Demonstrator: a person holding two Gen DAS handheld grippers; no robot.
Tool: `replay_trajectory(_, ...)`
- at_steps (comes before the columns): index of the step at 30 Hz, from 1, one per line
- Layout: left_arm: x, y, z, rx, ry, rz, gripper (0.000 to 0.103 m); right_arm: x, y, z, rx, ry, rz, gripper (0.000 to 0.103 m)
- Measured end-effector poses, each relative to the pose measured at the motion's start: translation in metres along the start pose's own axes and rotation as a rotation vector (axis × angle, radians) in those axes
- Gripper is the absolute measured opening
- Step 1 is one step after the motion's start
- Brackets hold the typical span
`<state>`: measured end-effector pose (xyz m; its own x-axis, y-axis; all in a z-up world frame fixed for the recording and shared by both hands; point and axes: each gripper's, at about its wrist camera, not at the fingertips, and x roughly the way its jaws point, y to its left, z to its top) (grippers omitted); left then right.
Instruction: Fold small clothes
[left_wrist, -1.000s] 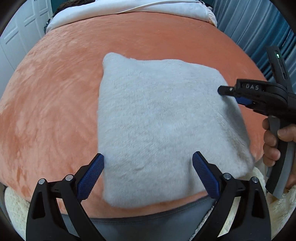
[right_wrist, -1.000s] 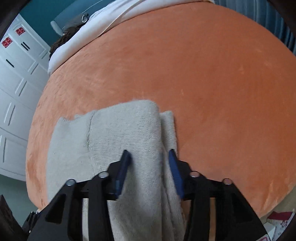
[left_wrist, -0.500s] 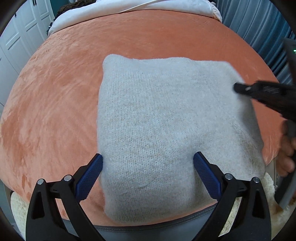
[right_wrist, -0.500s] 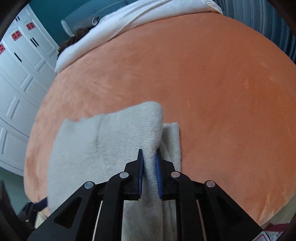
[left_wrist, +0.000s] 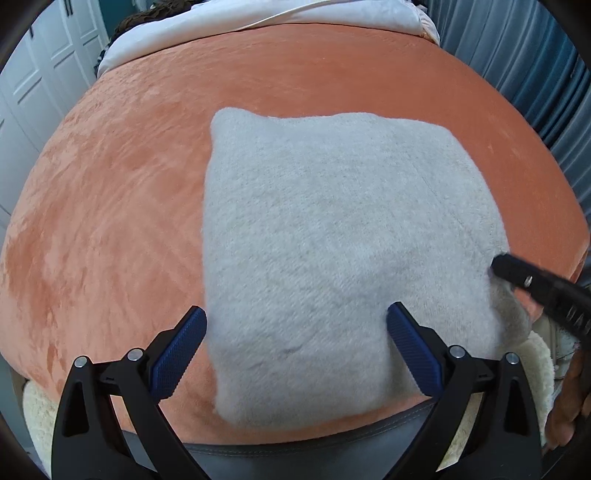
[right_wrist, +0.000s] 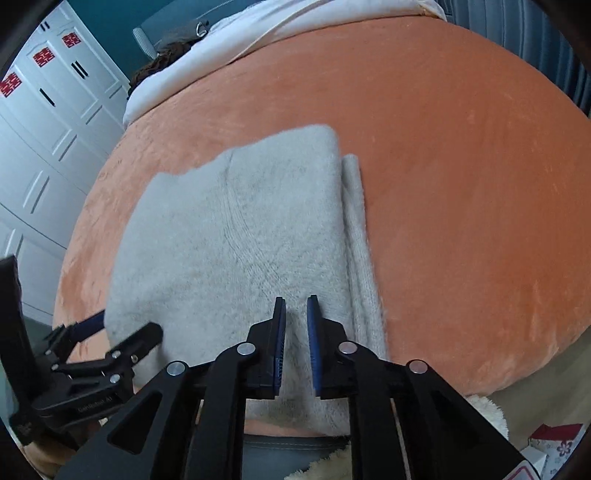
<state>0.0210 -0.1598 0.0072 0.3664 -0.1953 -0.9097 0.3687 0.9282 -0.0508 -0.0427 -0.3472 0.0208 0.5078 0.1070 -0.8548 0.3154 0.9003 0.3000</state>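
Observation:
A folded pale grey knitted garment (left_wrist: 332, 251) lies flat on the orange bed cover (left_wrist: 110, 206); it also shows in the right wrist view (right_wrist: 236, 243). My left gripper (left_wrist: 295, 347) is wide open, its blue pads straddling the garment's near edge just above it. My right gripper (right_wrist: 296, 332) is nearly closed with a narrow gap, hovering over the garment's near right part; nothing is between the pads. It shows at the garment's right edge in the left wrist view (left_wrist: 517, 273). A narrow under-layer strip (right_wrist: 360, 236) sticks out on the right side.
The orange cover (right_wrist: 461, 184) spreads across the bed. White bedding (left_wrist: 258, 26) lies at the far end. White wardrobe doors (right_wrist: 40, 122) stand left, blue curtains (left_wrist: 517, 55) right. A cream fleece (left_wrist: 535, 369) and grey mattress edge (left_wrist: 314, 446) lie at the near edge.
My right gripper closed on a raised fold of the garment, then let it go; the fold now lies flat and the gripper has pulled back toward the near edge. My left gripper stayed open.

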Motion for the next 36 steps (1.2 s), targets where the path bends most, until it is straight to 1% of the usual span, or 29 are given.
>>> replay_trajectory(1, -0.002, 0.008, -0.003, -0.026, -0.001, -0.023, 0.096, -0.007, -0.002, 0.002, -0.002, -0.026, -0.013, 0.041)
replay_trajectory(3, 0.0, 0.021, -0.009, -0.073, 0.014, -0.041, 0.096, -0.012, -0.007, 0.001, -0.001, -0.072, -0.052, 0.064)
replay_trajectory(4, 0.002, 0.028, -0.013, -0.098, 0.023, -0.065, 0.096, -0.009, -0.01, 0.001, 0.001, -0.072, -0.069, 0.065)
replay_trajectory(5, 0.005, 0.033, -0.015, -0.121, 0.032, -0.091, 0.096, -0.003, -0.016, -0.002, 0.013, -0.051, -0.082, 0.065)
replay_trajectory(6, 0.007, 0.038, -0.017, -0.146, 0.039, -0.12, 0.096, 0.008, -0.015, -0.002, 0.034, -0.028, -0.074, 0.065)
replay_trajectory(7, 0.009, 0.04, -0.018, -0.166, 0.043, -0.148, 0.096, 0.013, -0.02, -0.005, 0.059, -0.009, -0.052, 0.065)
replay_trajectory(10, 0.019, 0.048, -0.019, -0.24, 0.039, -0.28, 0.097, 0.033, -0.034, -0.014, 0.157, 0.047, 0.057, 0.068)
replay_trajectory(11, 0.026, 0.051, -0.019, -0.26, 0.042, -0.297, 0.098, 0.039, -0.037, -0.016, 0.18, 0.059, 0.086, 0.069)
replay_trajectory(13, 0.042, 0.057, -0.019, -0.3, 0.063, -0.352, 0.098, 0.05, -0.042, -0.018, 0.226, 0.076, 0.147, 0.074)
replay_trajectory(14, 0.049, 0.059, -0.019, -0.322, 0.078, -0.369, 0.098, 0.056, -0.044, -0.018, 0.249, 0.082, 0.169, 0.078)
replay_trajectory(15, 0.054, 0.061, -0.018, -0.339, 0.074, -0.384, 0.098, 0.06, -0.043, -0.018, 0.26, 0.079, 0.186, 0.084)
replay_trajectory(16, 0.054, 0.06, -0.016, -0.335, 0.06, -0.385, 0.098, 0.063, -0.043, -0.016, 0.265, 0.075, 0.2, 0.088)
replay_trajectory(18, 0.053, 0.052, -0.011, -0.291, 0.06, -0.364, 0.098, 0.067, -0.04, -0.013, 0.258, 0.078, 0.205, 0.09)
replay_trajectory(19, 0.052, 0.05, -0.008, -0.279, 0.065, -0.351, 0.098, 0.069, -0.037, -0.009, 0.246, 0.082, 0.202, 0.087)
replay_trajectory(20, 0.05, 0.047, -0.006, -0.271, 0.068, -0.34, 0.093, 0.071, -0.031, -0.005, 0.229, 0.086, 0.192, 0.082)
replay_trajectory(21, 0.046, 0.046, -0.004, -0.267, 0.068, -0.328, 0.085, 0.071, -0.025, -0.001, 0.212, 0.088, 0.187, 0.065)
replay_trajectory(22, 0.041, 0.044, -0.002, -0.262, 0.071, -0.322, 0.08, 0.07, -0.021, 0.003, 0.206, 0.09, 0.192, 0.048)
replay_trajectory(23, 0.035, 0.043, 0.001, -0.25, 0.071, -0.319, 0.069, 0.065, -0.018, 0.005, 0.208, 0.085, 0.195, 0.044)
replay_trajectory(24, 0.027, 0.041, 0.004, -0.227, 0.066, -0.32, 0.064, 0.059, -0.016, 0.006, 0.203, 0.074, 0.192, 0.039)
replay_trajectory(25, 0.018, 0.039, 0.006, -0.201, 0.057, -0.317, 0.057, 0.049, -0.01, 0.008, 0.187, 0.048, 0.189, 0.037)
replay_trajectory(26, 0.008, 0.036, 0.009, -0.173, 0.042, -0.312, 0.052, 0.039, -0.005, 0.01, 0.174, 0.019, 0.195, 0.036)
replay_trajectory(28, -0.017, 0.028, 0.017, -0.113, -0.001, -0.305, 0.049, 0.018, 0.002, 0.014, 0.163, -0.03, 0.213, 0.035)
replay_trajectory(31, -0.05, 0.017, 0.025, -0.055, -0.057, -0.319, 0.047, -0.025, 0.017, 0.02, 0.126, -0.13, 0.212, 0.035)
replay_trajectory(36, -0.104, -0.003, 0.035, 0.021, -0.167, -0.367, 0.047, -0.092, 0.034, 0.022, 0.078, -0.264, 0.208, 0.035)
